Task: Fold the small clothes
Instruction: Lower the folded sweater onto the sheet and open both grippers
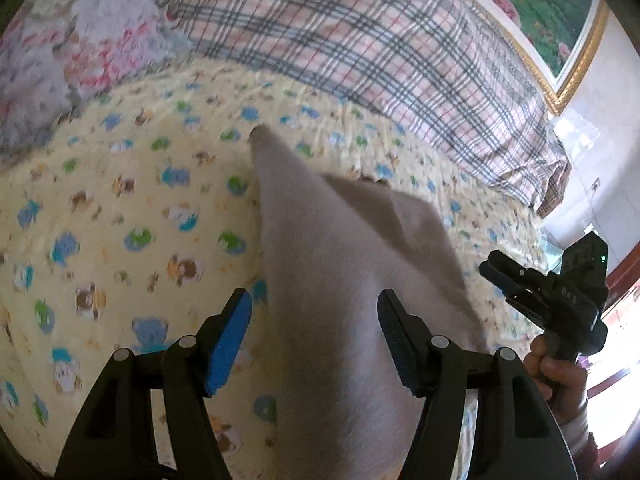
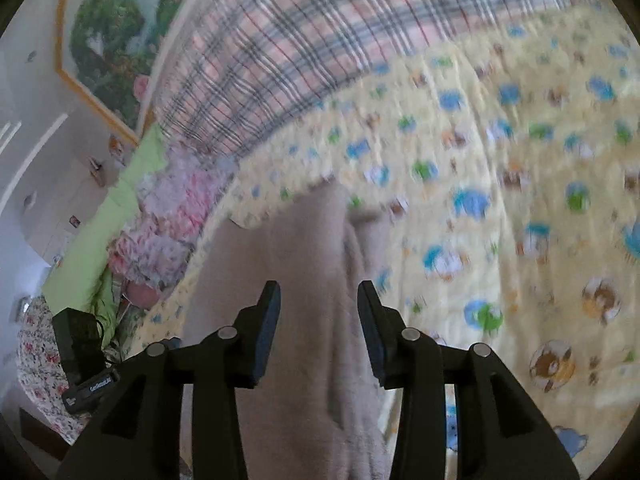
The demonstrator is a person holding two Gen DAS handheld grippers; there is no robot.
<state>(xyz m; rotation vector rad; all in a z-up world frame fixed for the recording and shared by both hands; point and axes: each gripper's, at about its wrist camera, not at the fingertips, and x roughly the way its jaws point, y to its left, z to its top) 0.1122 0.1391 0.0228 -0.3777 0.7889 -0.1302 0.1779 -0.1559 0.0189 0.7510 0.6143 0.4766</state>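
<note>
Nearest in the left wrist view: left tongs point(image 1: 316, 344) spread wide, blue pad on one finger, nothing gripped, poised over a pale pinkish-beige garment point(image 1: 340, 300) lying between the fingers on the bed. Garment stretched away from the camera to a narrow point, one flap folded over on its right side. At the right edge, right tongs point(image 1: 508, 280) held up in a hand point(image 1: 560, 376), clear of the cloth; from this angle cannot tell how far apart its fingers stand

In the right wrist view: right tongs point(image 2: 319, 320) parted, holding nothing, the same garment point(image 2: 296, 280) running beneath and between the fingers, a lengthwise crease down its middle

Under the garment: yellow bedsheet point(image 1: 132, 200) printed with blue, green and brown cartoon animals. Beyond it: pink-and-grey plaid blanket point(image 1: 360, 40) across the far side of the bed, a fluffy pink and white bundle point(image 1: 80, 48) beside it. Farthest: gold-framed flower painting point(image 1: 552, 12) on the white wall
</note>
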